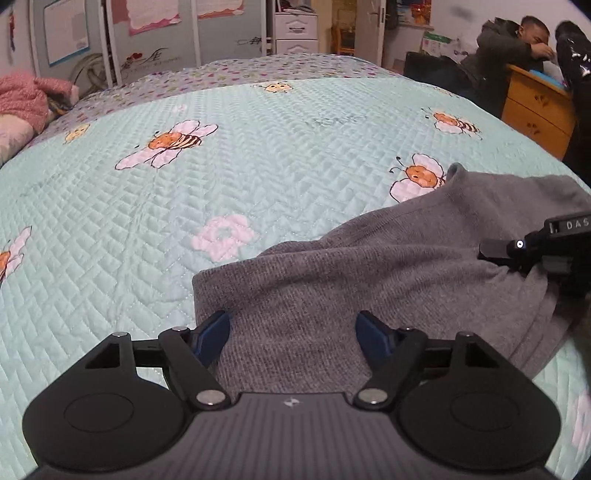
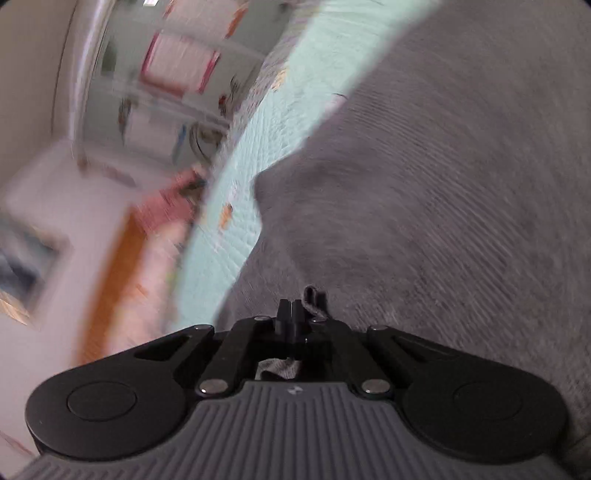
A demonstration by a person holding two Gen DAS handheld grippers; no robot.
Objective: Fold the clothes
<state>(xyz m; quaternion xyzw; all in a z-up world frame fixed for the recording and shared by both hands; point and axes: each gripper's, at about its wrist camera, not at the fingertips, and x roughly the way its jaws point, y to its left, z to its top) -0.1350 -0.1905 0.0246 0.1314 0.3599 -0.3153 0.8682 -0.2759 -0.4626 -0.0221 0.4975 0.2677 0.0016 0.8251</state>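
Observation:
A grey knitted garment [image 1: 369,266] lies crumpled on the pale green quilted bedspread [image 1: 258,147], near its front right part. My left gripper [image 1: 291,325] hovers over the garment's near edge. It is open, its blue pads spread wide and only fabric below them. My right gripper [image 1: 491,251] comes in from the right and pinches a fold of the garment, which puckers toward it. The right wrist view is blurred and tilted; there the right gripper [image 2: 291,306] has its fingers pressed together, with a tuft of the grey garment [image 2: 443,184] bunched beside them.
A pink fluffy garment [image 1: 22,99] lies at the bed's far left. A wooden desk [image 1: 535,107] stands at the right, with two people [image 1: 517,44] leaning over it. White drawers [image 1: 295,33] and wardrobe doors [image 1: 155,37] line the back wall.

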